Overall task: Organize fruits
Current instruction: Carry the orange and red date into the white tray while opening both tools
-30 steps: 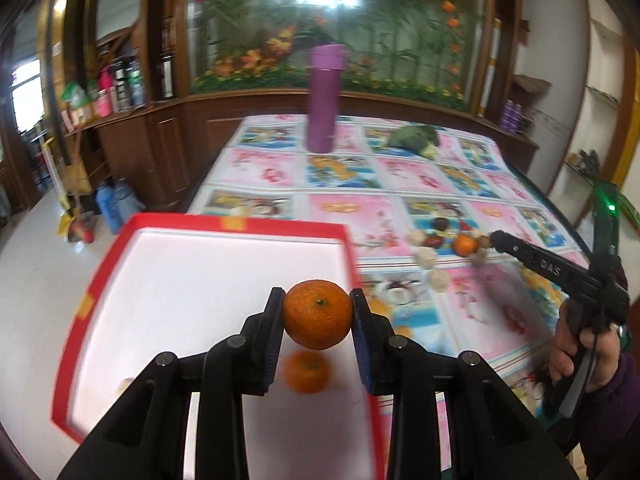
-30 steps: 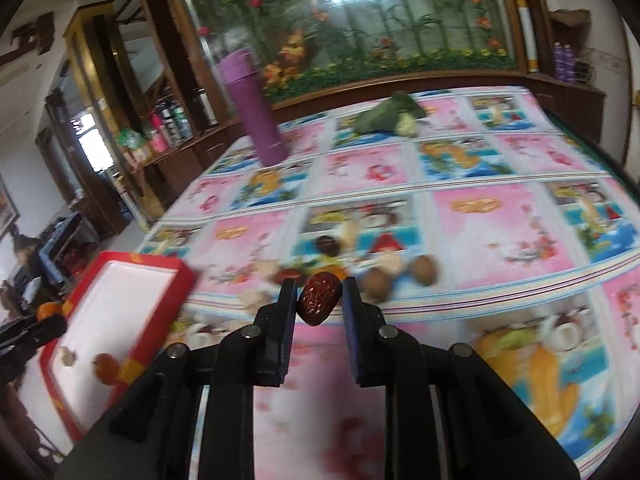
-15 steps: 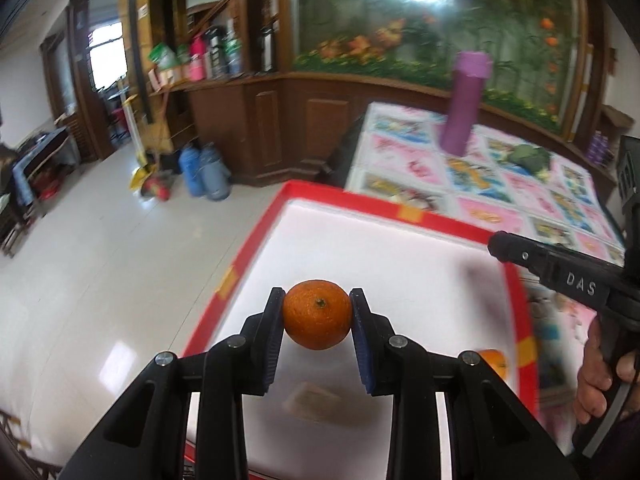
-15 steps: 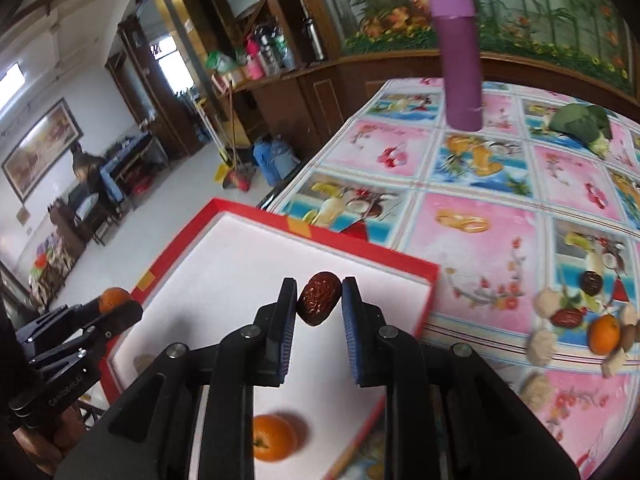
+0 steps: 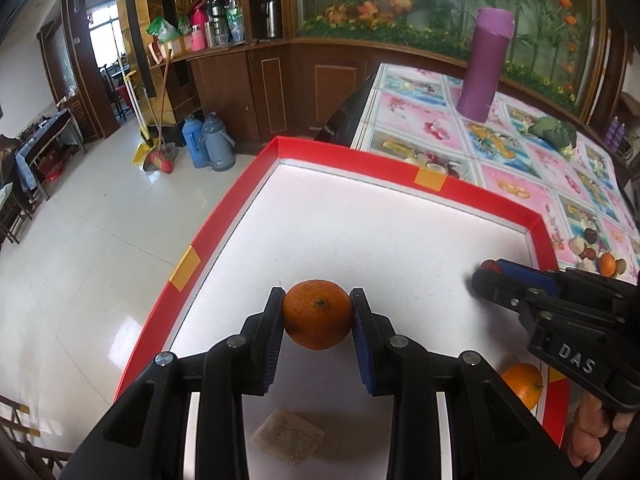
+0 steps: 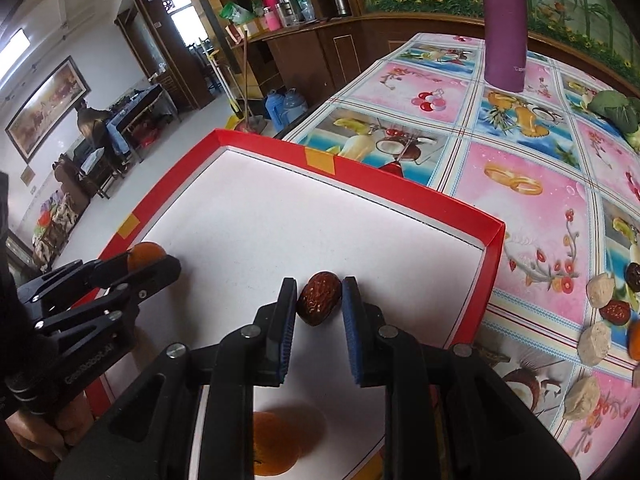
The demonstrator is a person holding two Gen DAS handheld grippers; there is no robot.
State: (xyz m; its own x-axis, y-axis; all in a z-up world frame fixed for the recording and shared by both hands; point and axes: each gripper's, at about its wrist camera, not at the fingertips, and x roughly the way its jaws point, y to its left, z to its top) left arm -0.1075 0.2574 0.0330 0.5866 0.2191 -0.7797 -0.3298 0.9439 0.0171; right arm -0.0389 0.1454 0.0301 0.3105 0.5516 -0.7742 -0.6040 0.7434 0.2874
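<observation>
Presently, both grippers hang over the tray (image 5: 400, 240), a white-floored box with a red rim lying on a table (image 6: 540, 208) under a pictured cloth. The step in hand appears to be delivery: fruit carried to the tray and not yet let go.

The left gripper (image 5: 318, 316) is clamped on an orange (image 5: 317, 314), pads pressed to either side, with the tray's left rim just to its left. The right gripper (image 6: 320, 308) is closed on a date (image 6: 319, 298), a dark wrinkled fruit gripped across its width, with the tray's right wall close on its right. Below and behind each gripper lies a second orange (image 6: 274, 444), already resting in the tray.

Judgement: the next move calls for lowering each fruit near the floor before parting the jaws, since a round orange released from height would likely roll.

Differences between views: the left wrist view alone shows a pale flat block (image 5: 288, 438) on the tray floor beneath the left gripper. The right wrist view alone shows plainly the remaining pieces (image 6: 600, 316) on the cloth, well off to that gripper's right, beyond the tray; the left view shows them only small and far.
</observation>
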